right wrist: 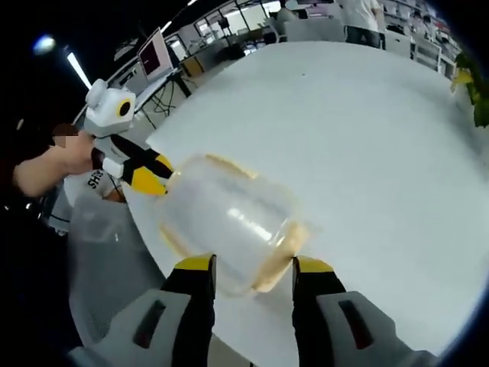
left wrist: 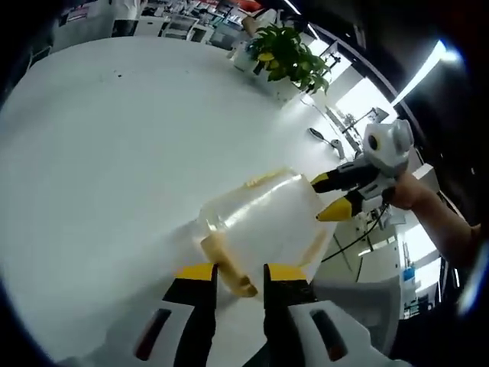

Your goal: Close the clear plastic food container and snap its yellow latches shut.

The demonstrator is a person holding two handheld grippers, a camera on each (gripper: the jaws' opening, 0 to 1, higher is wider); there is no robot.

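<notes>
A: Left gripper view: container (left wrist: 263, 222) on the white table (left wrist: 99, 168); left gripper (left wrist: 241, 279) jaws narrow astride a yellow latch (left wrist: 229, 267), contact unclear. Right gripper (left wrist: 336, 199) just beside the container's far side.

B: Right gripper view: right gripper (right wrist: 252, 271) jaws wide, straddling the container (right wrist: 229, 222) near the table edge; left gripper (right wrist: 149, 174) beyond it. Risk: an uneven push slides it off. The plant (left wrist: 290, 53), well beyond the container, obstructs nothing.

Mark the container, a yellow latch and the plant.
container (left wrist: 263, 218): left gripper view, clear lid top.
latch (left wrist: 229, 267): left gripper view, the yellow flap near the jaws.
plant (left wrist: 290, 53): left gripper view, its leaves.
</notes>
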